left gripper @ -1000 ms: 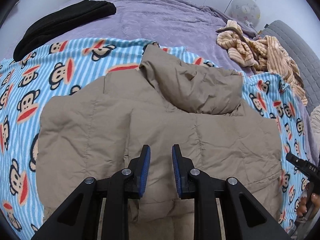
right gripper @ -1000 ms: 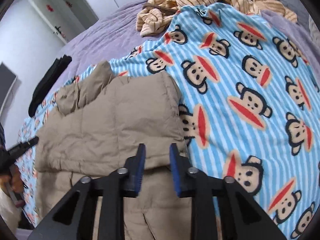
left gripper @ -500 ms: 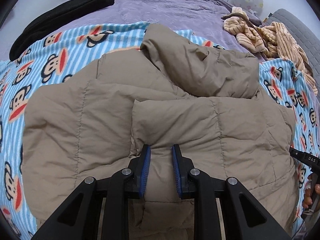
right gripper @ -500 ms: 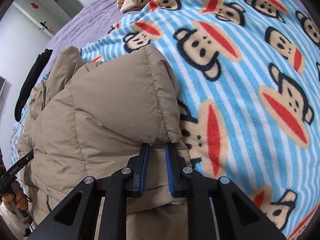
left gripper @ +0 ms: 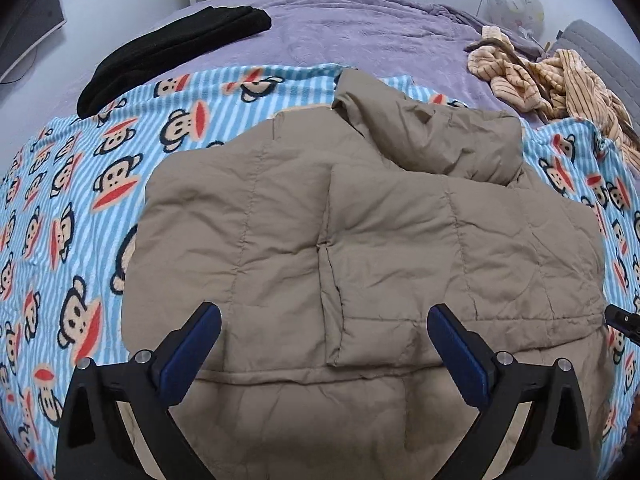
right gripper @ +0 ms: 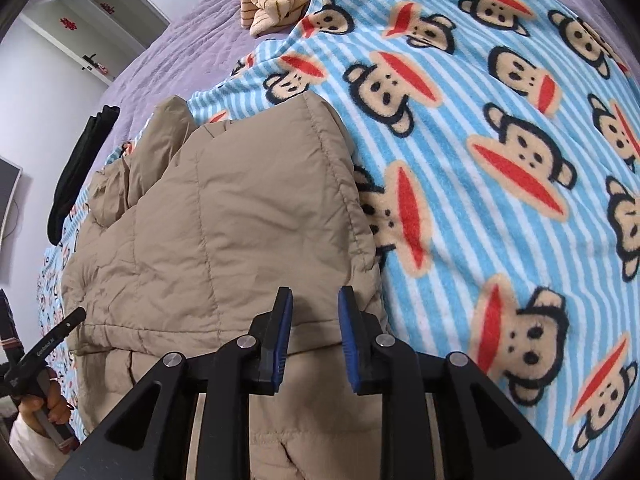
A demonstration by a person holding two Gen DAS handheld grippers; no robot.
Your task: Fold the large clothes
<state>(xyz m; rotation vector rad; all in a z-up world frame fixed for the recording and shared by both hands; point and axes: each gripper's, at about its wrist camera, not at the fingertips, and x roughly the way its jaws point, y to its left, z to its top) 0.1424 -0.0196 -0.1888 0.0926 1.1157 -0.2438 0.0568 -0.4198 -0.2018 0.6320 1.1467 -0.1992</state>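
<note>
Since the left claw (left gripper: 324, 344) stands spread wide with nothing between its blue pads, the tan puffer jacket (left gripper: 360, 248) in the left wrist view lies under no restraint at all. It rests on the monkey-print blanket (left gripper: 80, 208) across the bed, its lower part folded up over the body, the folded hem edge lying just ahead of the pads and the hood (left gripper: 432, 140) bunched at the far end. Padded cloth like this probably springs back, so the flap may creep open or slide off line. A black garment (left gripper: 172, 48) and a striped heap (left gripper: 552, 80) lie well apart on the purple bedspread (left gripper: 360, 28), so they pose little risk of getting caught.

Seen from the right wrist, the right claw (right gripper: 314, 336) is partly open, its pads a modest gap apart, hovering at the folded edge of the jacket (right gripper: 224, 224) near the jacket's right side; nothing looks pinched between them, though whether a pad brushes the cloth I cannot tell. Should it close again here, it would likely grab only the top layer and drag the fold askew, or snag the blanket (right gripper: 500, 160) just beside the seam. The jacket's right edge already bulges unevenly, so a further fold made from this state would probably come out lopsided. The left claw's tip (right gripper: 60, 332) shows at the far side, well clear of the jacket's edge.
</note>
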